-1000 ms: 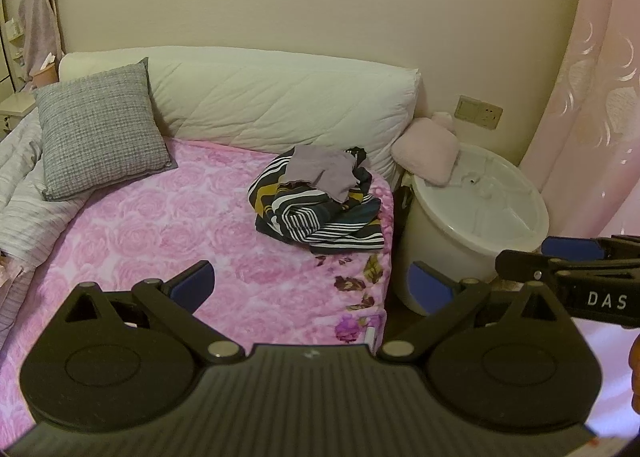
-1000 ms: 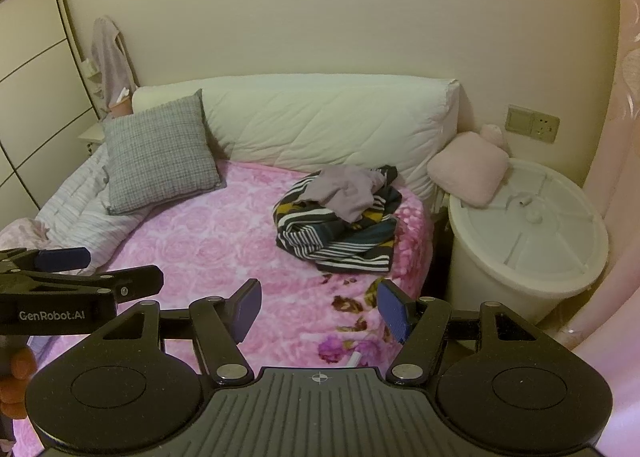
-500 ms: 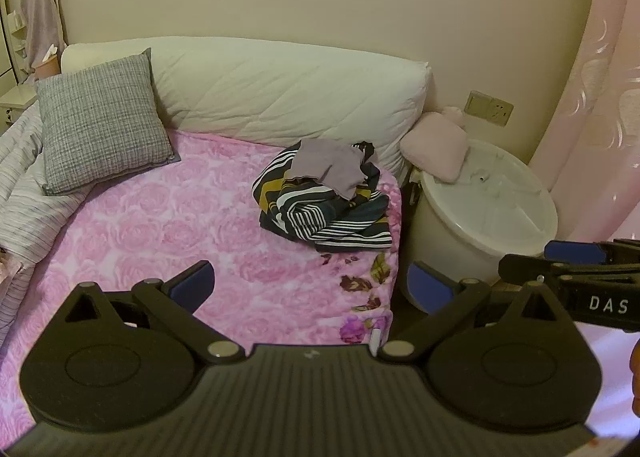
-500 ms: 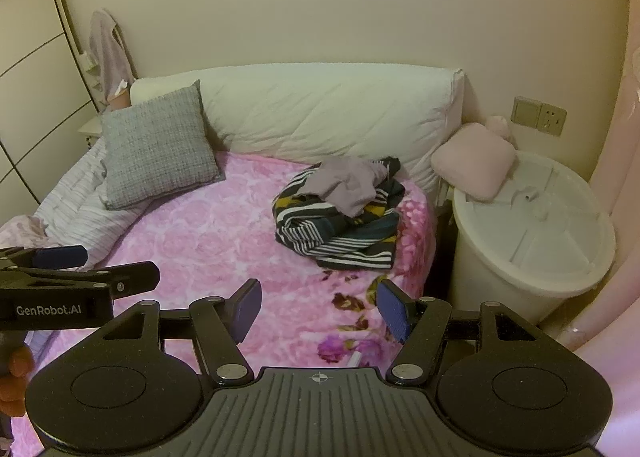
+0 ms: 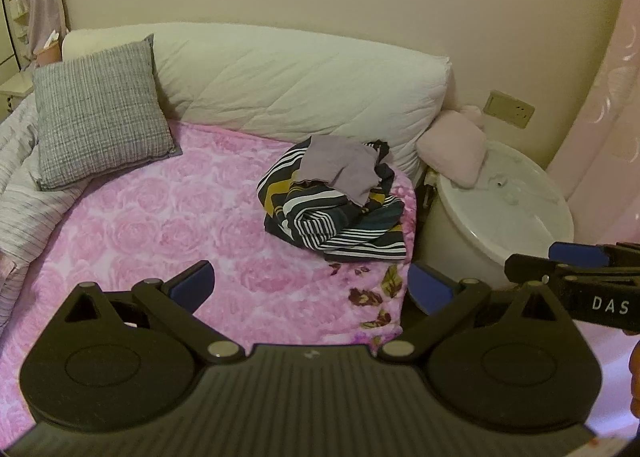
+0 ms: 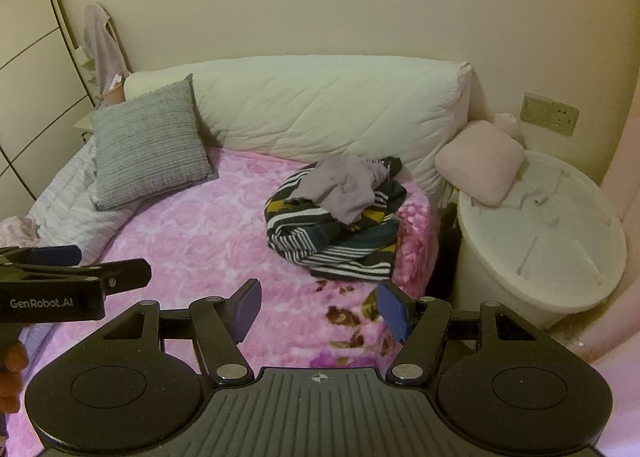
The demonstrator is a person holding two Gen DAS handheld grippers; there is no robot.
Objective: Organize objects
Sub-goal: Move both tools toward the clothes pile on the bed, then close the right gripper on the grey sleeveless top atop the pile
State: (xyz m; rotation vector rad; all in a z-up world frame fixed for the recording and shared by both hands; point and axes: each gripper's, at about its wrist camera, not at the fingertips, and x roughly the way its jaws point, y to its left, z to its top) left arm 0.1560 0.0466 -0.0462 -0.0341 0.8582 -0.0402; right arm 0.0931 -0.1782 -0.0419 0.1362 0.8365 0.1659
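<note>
A heap of clothes lies on the pink floral bed near its right edge: a striped dark garment [image 5: 336, 213] [image 6: 332, 241] with a mauve-grey cloth [image 5: 340, 169] [image 6: 344, 189] on top. My left gripper [image 5: 310, 289] is open and empty, held above the bed short of the heap. My right gripper [image 6: 320, 309] is open and empty, also short of the heap. Each gripper shows at the edge of the other's view, the right one [image 5: 576, 273] and the left one [image 6: 72, 277].
A grey cushion [image 5: 100, 113] and a long white pillow [image 5: 296, 81] lie at the head of the bed [image 5: 180, 225]. A white round bin [image 6: 540, 237] with a lid stands right of the bed, a small pink pillow [image 6: 480, 165] on it. A striped quilt [image 5: 20, 193] lies left.
Both grippers have drifted closer to the bed, so the clothes heap sits slightly lower and nearer in both views. Jaws stay open.
</note>
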